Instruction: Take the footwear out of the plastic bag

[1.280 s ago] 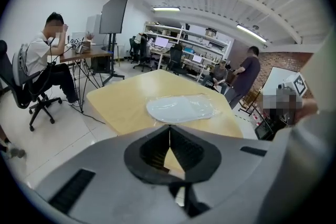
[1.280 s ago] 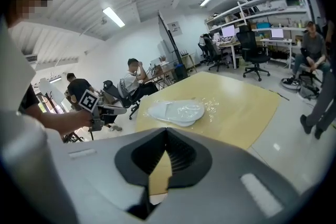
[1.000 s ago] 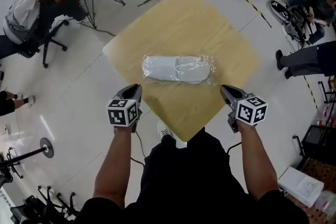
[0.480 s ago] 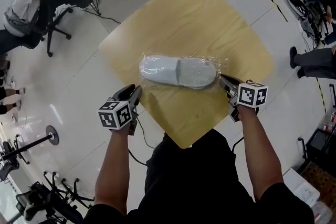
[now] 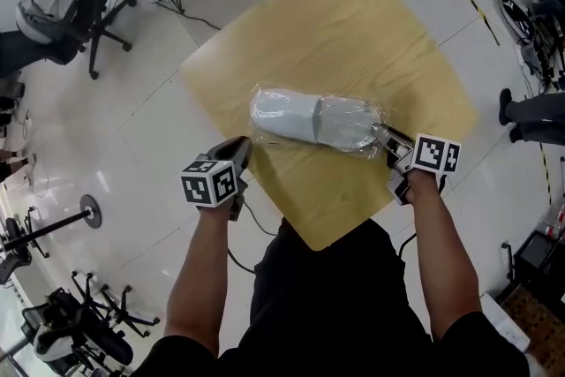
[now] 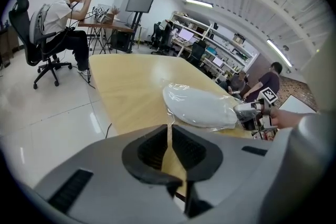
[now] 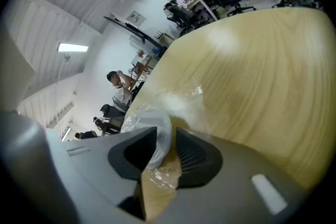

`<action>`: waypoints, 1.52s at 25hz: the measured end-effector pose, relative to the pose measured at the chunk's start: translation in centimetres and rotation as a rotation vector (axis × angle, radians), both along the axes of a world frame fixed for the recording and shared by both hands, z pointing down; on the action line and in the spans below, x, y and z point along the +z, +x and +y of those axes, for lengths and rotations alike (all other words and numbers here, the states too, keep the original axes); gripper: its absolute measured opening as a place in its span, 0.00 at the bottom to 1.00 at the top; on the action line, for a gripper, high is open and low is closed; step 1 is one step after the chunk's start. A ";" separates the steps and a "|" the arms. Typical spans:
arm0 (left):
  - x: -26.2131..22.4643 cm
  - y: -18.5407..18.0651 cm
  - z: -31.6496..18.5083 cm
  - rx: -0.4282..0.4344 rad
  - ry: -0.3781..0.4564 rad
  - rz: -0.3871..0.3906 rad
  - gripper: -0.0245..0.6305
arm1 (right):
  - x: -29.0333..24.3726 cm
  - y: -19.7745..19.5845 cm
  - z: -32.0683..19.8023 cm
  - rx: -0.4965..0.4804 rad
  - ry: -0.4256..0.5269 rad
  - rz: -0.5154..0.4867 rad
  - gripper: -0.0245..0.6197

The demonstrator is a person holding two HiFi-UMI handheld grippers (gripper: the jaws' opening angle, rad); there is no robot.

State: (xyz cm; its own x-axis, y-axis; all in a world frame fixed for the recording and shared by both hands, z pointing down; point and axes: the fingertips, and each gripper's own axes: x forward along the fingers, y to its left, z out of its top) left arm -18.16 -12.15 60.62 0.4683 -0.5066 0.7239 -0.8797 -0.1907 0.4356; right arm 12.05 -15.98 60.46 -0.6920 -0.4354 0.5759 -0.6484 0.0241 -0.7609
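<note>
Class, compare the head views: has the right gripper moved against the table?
Yes. Against the table, the right gripper has moved in from its edge to the end of the bagged slipper; its jaws have just been opening, that end between them.

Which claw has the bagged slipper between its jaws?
The right claw: its jaws, just opening, straddle the bagged slipper's end. The left claw's jaws, just closing, hold nothing.

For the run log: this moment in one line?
left gripper: fingers just closing at bag edge, grip unclear | right gripper: just opening, slipper end between fingers
</note>
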 end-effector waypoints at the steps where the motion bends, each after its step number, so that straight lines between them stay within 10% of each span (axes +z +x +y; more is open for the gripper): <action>1: 0.2 0.1 0.0 0.000 -0.004 -0.001 0.09 | 0.1 0.1 0.0 0.010 -0.012 0.007 0.20; 38: 0.1 -7.2 7.1 0.052 -0.052 -0.116 0.05 | -1.9 0.4 3.3 -0.207 0.127 0.211 0.16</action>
State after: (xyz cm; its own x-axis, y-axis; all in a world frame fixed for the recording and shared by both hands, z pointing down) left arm -25.40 -5.09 60.76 0.4042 -0.4444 0.7995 -0.9144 -0.2169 0.3417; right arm 12.41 -12.72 58.58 -0.6446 -0.3751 0.6662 -0.7629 0.2580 -0.5929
